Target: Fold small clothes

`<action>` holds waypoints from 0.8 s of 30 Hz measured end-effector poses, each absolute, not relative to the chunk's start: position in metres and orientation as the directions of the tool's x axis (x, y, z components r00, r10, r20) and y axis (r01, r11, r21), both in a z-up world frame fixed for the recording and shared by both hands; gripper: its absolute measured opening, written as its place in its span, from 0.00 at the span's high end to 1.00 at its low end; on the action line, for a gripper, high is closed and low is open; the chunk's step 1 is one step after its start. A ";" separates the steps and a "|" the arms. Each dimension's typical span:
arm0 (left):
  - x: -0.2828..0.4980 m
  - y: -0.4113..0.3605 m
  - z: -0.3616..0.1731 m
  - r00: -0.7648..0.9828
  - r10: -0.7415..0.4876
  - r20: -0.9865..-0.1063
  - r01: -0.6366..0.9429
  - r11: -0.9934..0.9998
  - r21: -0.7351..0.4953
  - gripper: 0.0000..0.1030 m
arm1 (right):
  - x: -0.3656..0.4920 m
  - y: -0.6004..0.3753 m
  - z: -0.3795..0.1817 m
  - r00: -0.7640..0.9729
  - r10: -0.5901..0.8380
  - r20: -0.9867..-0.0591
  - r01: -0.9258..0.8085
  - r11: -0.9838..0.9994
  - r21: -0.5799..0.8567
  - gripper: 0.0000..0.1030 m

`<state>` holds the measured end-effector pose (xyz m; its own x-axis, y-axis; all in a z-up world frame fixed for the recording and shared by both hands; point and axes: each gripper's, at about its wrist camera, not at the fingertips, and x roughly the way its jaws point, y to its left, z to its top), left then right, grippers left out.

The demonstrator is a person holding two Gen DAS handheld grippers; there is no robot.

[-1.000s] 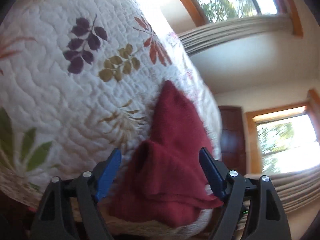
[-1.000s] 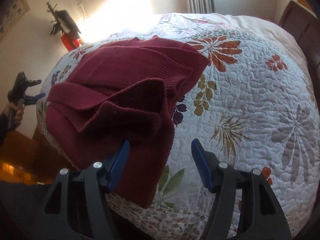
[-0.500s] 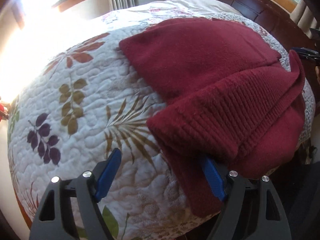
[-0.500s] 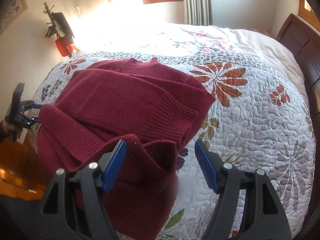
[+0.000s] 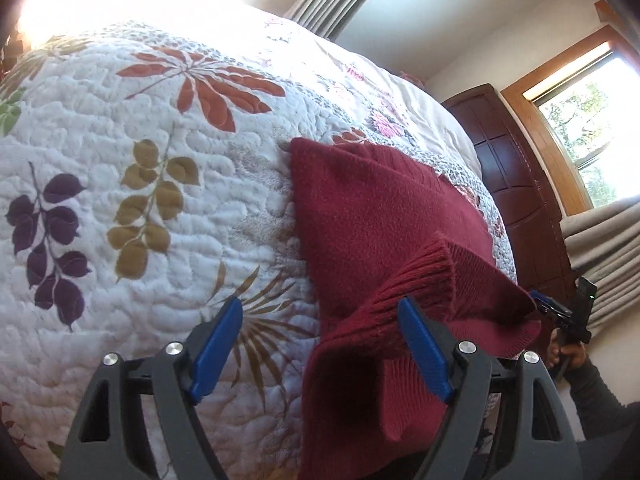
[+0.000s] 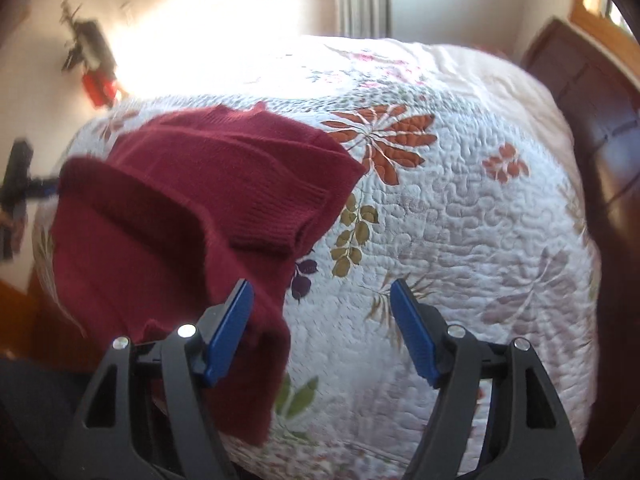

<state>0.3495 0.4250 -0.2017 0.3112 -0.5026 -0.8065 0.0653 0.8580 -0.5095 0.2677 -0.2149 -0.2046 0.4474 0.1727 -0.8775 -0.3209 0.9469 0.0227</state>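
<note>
A dark red knit sweater (image 5: pixel 380 220) lies partly folded on the leaf-patterned quilt (image 5: pixel 120 140), its ribbed hem bunched at the near edge of the bed. My left gripper (image 5: pixel 320 344) is open over the quilt. The sweater's rumpled edge lies between its jaws, by the right pad. In the right wrist view the sweater (image 6: pixel 200 200) sits to the left, one flap hanging over the bed's edge. My right gripper (image 6: pixel 320 332) is open, its left pad over that flap and bare quilt (image 6: pixel 460 220) between the fingers.
A dark wooden headboard (image 6: pixel 592 112) closes off the bed's far side. Curtains (image 5: pixel 600 248) and a window (image 5: pixel 592 112) stand beyond the bed. A hand (image 5: pixel 568 354) holds the right gripper (image 5: pixel 560 312) past the sweater's corner. A red object (image 6: pixel 100 86) hangs on the wall.
Both views have swung around the bed. The sweater's hem is more bunched near the edge. Both grippers stay open, and the right one has shifted right of the sweater.
</note>
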 end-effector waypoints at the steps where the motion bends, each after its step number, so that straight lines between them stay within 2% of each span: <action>1: 0.347 0.428 -0.206 0.297 -0.489 -0.820 0.045 0.865 -0.500 0.22 | 0.256 -0.204 -0.203 0.428 0.162 -0.889 -0.387 0.922 -0.019 0.31; 4: 0.325 0.430 -0.214 0.235 -0.427 -0.873 0.037 0.902 -0.431 0.22 | 0.233 -0.173 -0.220 0.309 0.172 -0.935 -0.505 0.863 -0.008 0.32; 7: 0.294 0.405 -0.216 0.177 -0.349 -0.920 0.141 0.934 -0.327 0.22 | 0.218 -0.152 -0.236 0.253 0.195 -0.948 -0.529 0.848 0.033 0.34; 10: 0.275 0.371 -0.216 0.188 -0.288 -0.939 0.264 0.936 -0.234 0.22 | 0.220 -0.143 -0.247 0.300 0.162 -0.940 -0.486 0.874 -0.005 0.34; 12: 0.274 0.356 -0.216 0.210 -0.259 -0.943 0.297 0.936 -0.191 0.22 | 0.232 -0.137 -0.249 0.363 0.098 -0.927 -0.446 0.891 -0.080 0.34; 15: 0.292 0.337 -0.203 0.289 -0.228 -0.930 0.321 0.938 -0.131 0.22 | 0.259 -0.138 -0.238 0.436 0.089 -0.895 -0.383 0.919 -0.096 0.33; 17: 0.314 0.334 -0.192 0.351 -0.247 -0.903 0.291 0.946 -0.145 0.22 | 0.282 -0.144 -0.230 0.468 0.120 -0.876 -0.328 0.944 -0.046 0.32; 19: 0.337 0.342 -0.184 0.405 -0.286 -0.869 0.217 0.953 -0.212 0.22 | 0.308 -0.160 -0.229 0.479 0.159 -0.863 -0.236 0.971 0.049 0.29; 24: 0.380 0.398 -0.210 0.391 -0.283 -0.876 -0.134 0.924 -0.358 0.22 | 0.343 -0.222 -0.253 0.417 0.223 -0.881 0.053 0.962 0.268 0.31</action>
